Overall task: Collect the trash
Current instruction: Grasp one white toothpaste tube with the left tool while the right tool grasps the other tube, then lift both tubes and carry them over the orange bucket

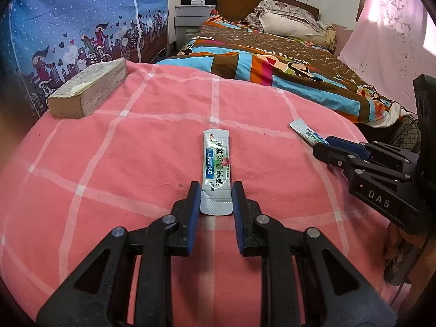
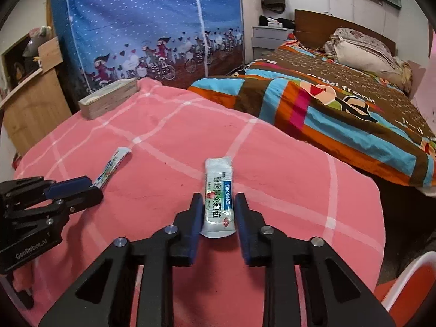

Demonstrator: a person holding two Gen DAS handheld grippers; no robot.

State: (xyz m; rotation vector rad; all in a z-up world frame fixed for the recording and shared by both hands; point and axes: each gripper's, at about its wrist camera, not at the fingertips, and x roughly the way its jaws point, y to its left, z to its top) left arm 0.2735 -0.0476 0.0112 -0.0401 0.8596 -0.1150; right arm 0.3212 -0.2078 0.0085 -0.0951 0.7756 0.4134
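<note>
Sachets: 2, both white w/ green-blue print, flat on the pink checked cloth (image 1: 109, 163).
Left sachet (image 1: 216, 163): mid-surface, nearer the front edge, lengthwise away from the cam; near end sits between the fingers.
Right sachet (image 2: 218, 196): close to the right edge of the surface, well apart from the other one.
Grippers: 2, black w/ blue pads.
Left gripper (image 1: 215, 188): clenched on the left sachet; pads press both long edges and the foil end bows a bit.
Right gripper (image 2: 215, 199): grasping the right sachet the same way, pads at both long edges, near end curved.
Books: 1 thick book (image 1: 87, 90), far left corner of the surface, lying flat.
Beds: 1, past the far edge, w/ striped quilt (image 1: 272, 54) and 1 pillow (image 1: 288, 21).
Left view only: pink curtain (image 1: 387, 27) at right; right gripper (image 1: 320, 147) seen side-on, right sachet (image 1: 305, 132) poking out beyond its tips.
Right view only: wood cabinet (image 2: 32, 109) at left, red-and-white chair (image 2: 408, 280) at bottom right; left gripper (image 2: 90, 186) seen side-on w/ left sachet (image 2: 114, 164) sticking out.
Both views: blue cartoon-print fabric (image 2: 136, 27) behind the book (image 2: 109, 98).
</note>
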